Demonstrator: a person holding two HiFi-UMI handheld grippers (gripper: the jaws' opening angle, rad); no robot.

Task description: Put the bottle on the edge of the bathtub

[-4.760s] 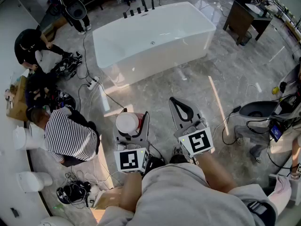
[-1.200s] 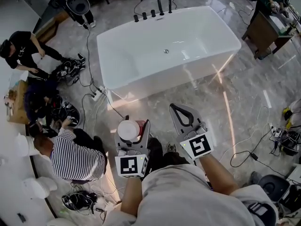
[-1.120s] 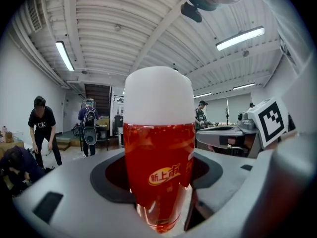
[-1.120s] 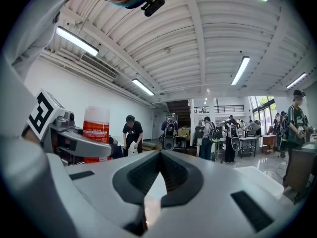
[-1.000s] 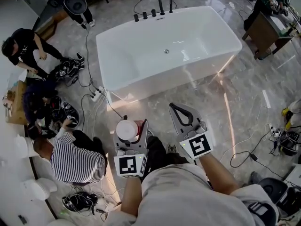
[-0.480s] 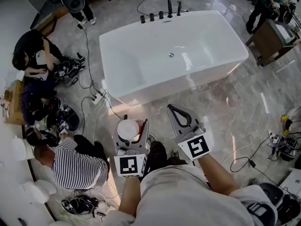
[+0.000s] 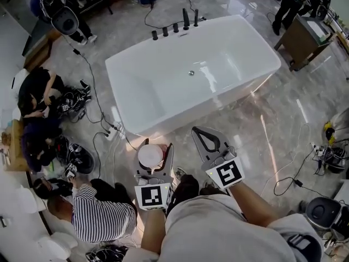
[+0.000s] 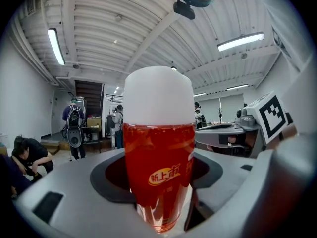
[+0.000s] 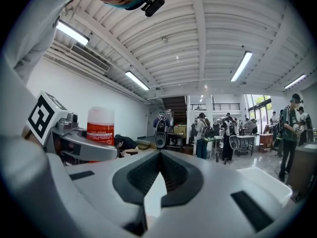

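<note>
In the head view the white bathtub (image 7: 121, 100) stands on the grey marble floor just ahead of both grippers. My left gripper (image 7: 156, 146) is shut on the bottle (image 7: 151, 156), which shows its white cap from above. In the left gripper view the bottle (image 8: 158, 152) stands upright between the jaws, red and clear with a white cap. The right gripper (image 7: 197, 130) is to the right of it, shut and empty, its jaws meeting in the right gripper view (image 9: 159, 153). The bottle (image 9: 100, 125) also shows at the left of that view.
Black taps (image 7: 174, 26) line the tub's far rim. Cables and a power strip (image 7: 109, 131) lie on the floor left of the tub. A person in a striped shirt (image 7: 103, 220) crouches at lower left, with others (image 7: 35, 94) beyond. A wooden table (image 7: 302, 34) stands at upper right.
The bathtub has drawn nearer to the grippers in the head view. Both grippers keep the same pose, the left still holding the bottle.
</note>
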